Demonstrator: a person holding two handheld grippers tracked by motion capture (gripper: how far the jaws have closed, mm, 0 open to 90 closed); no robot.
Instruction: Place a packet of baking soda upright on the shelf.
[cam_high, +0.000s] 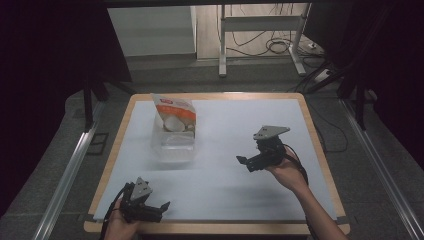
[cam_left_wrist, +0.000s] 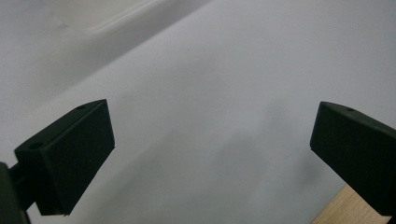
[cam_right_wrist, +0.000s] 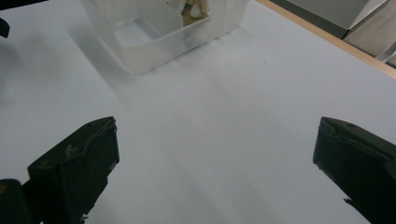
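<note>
Beside the clear plastic container (cam_high: 173, 141), on its near right, the right claw (cam_high: 243, 163) hangs over the white sheet with its jaws spread wide and nothing between them. It points toward the container, whose open near compartment and pale walls (cam_right_wrist: 154, 39) show ahead in the right gripper view. A snack pouch (cam_high: 174, 114) stands upright in the far end of the container, leaning slightly, with a red label at its top and pale round contents pictured on its front.

Well nearer than the container, at the tabletop's (cam_high: 215, 227) front edge, the left claw (cam_high: 166, 205) rests low in the person's hand, jaws also spread and empty; a corner of the container (cam_left_wrist: 93, 16) shows far off in its own view.

Judging by this, the work stands at the approach: neither claw has touched the pouch or the container. The next move likely calls for the right claw to travel up and left toward the container, rise above its rim, and line its jaws across the pouch's thin top edge before closing.
</note>
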